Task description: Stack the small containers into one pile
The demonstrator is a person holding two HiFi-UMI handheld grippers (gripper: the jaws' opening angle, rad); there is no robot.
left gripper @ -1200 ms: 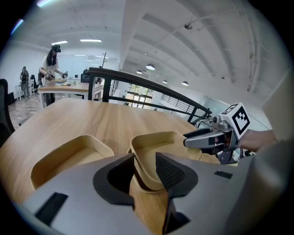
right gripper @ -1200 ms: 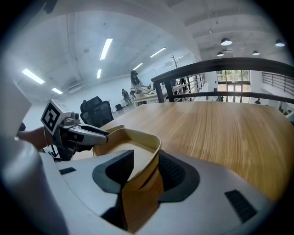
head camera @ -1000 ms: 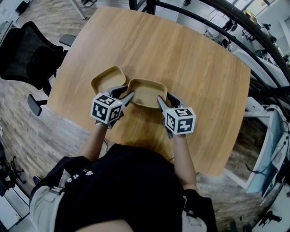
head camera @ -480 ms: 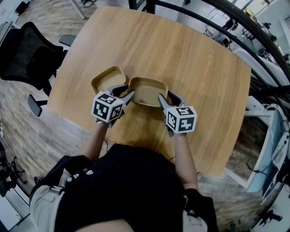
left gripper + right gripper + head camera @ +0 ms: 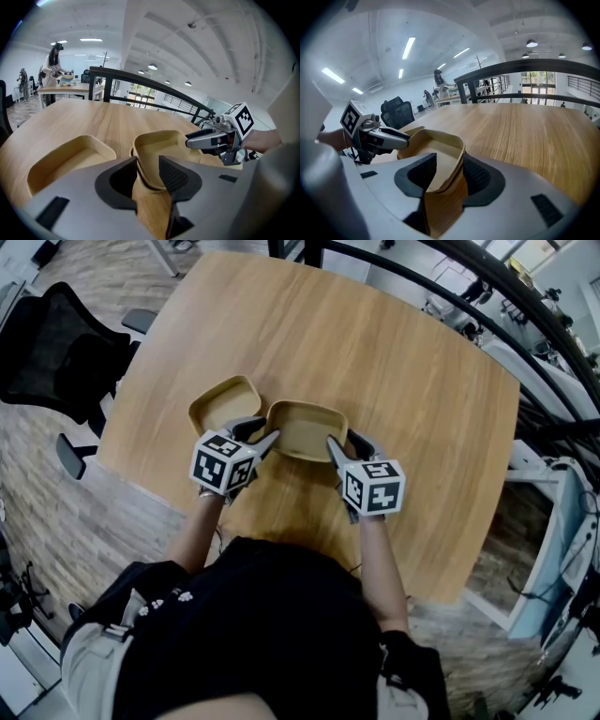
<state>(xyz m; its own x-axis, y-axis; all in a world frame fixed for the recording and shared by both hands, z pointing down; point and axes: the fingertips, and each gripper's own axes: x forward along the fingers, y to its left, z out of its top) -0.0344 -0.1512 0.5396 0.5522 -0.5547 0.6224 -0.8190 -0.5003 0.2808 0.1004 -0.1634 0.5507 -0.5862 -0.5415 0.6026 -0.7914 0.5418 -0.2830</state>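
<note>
Your left gripper (image 5: pixel 260 432) and right gripper (image 5: pixel 345 441): jaws wide, astride opposite end walls of tan container (image 5: pixel 305 427), not pinching. Second container (image 5: pixel 223 401) just beside it, near left edge of table (image 5: pixel 403 371). Open tabletop beyond.

In the head view the left gripper (image 5: pixel 261 430) and right gripper (image 5: pixel 342 439) cover the near corners of the right-hand tray (image 5: pixel 307 423). The person (image 5: pixel 272 634) hides the near edge of the table (image 5: pixel 375 352), and the chair (image 5: pixel 52 343) runs off the left side. In the left gripper view that gripper's own body hides the tray's lower wall — whether its pads press on the wall can't be told. In the right gripper view the second tray (image 5: pixel 412 129) is mostly hidden behind the first — the distant people (image 5: pixel 439 82) are too small to make out.
</note>
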